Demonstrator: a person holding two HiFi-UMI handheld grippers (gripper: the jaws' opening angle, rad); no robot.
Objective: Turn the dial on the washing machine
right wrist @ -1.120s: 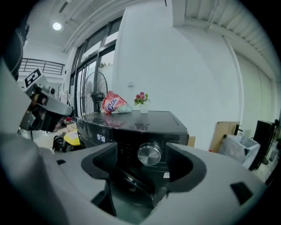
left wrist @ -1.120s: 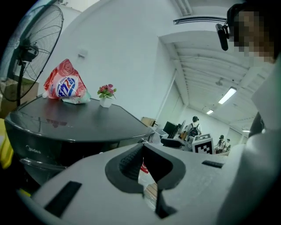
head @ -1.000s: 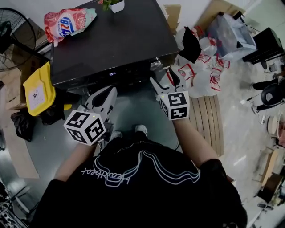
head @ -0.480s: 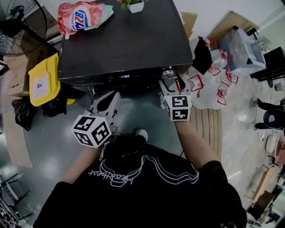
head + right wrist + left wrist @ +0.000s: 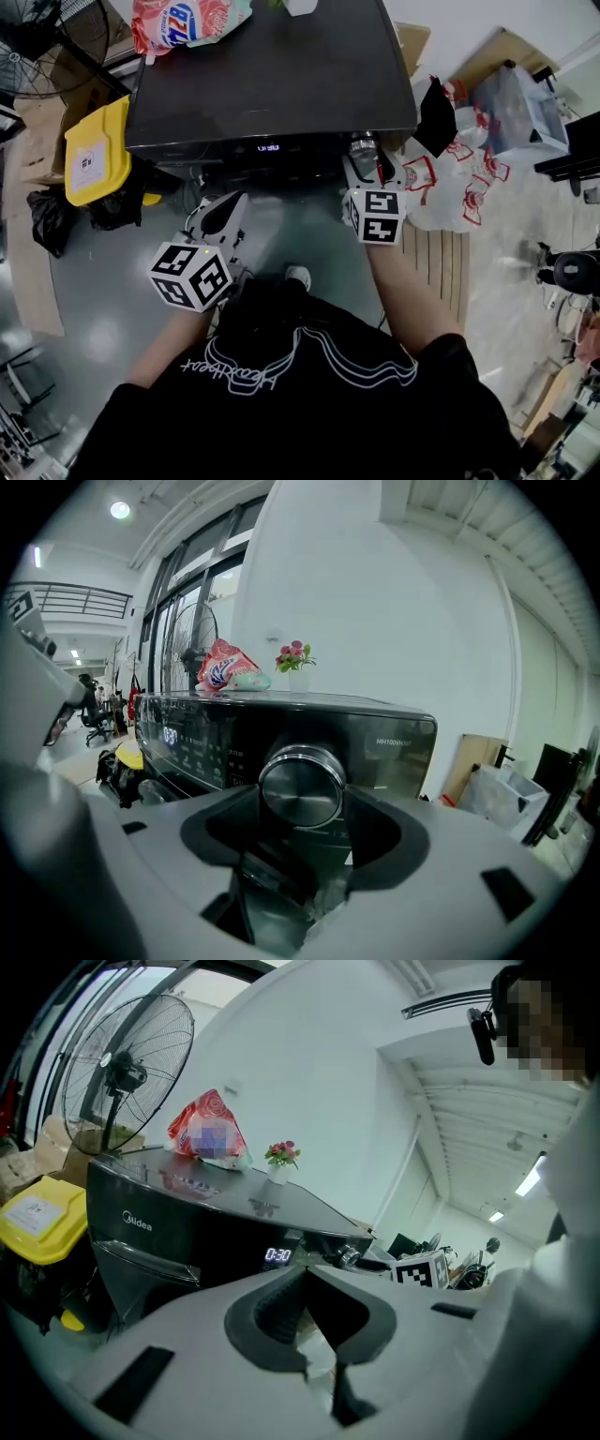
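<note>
The black washing machine (image 5: pixel 272 75) fills the top of the head view, its lit display (image 5: pixel 268 147) on the front panel. Its silver dial (image 5: pixel 362 143) sits at the panel's right end. My right gripper (image 5: pixel 364 161) is held up to the dial (image 5: pixel 301 787), which sits between the two jaws at their tips; the jaws are closing, with a thin gap still on each side. My left gripper (image 5: pixel 228 208) hangs lower, left of centre and away from the machine (image 5: pixel 169 1213), its jaws together and empty.
A pink detergent bag (image 5: pixel 187 21) and a small flower pot (image 5: pixel 300 6) lie on the machine's lid. A yellow container (image 5: pixel 94 155) and a standing fan (image 5: pixel 47 37) are to its left. White plastic bags (image 5: pixel 450 178) and a slatted board (image 5: pixel 436 253) lie to the right.
The right gripper has moved forward to the panel, so the dial now sits between its jaws, which have narrowed. The left gripper has barely moved.
</note>
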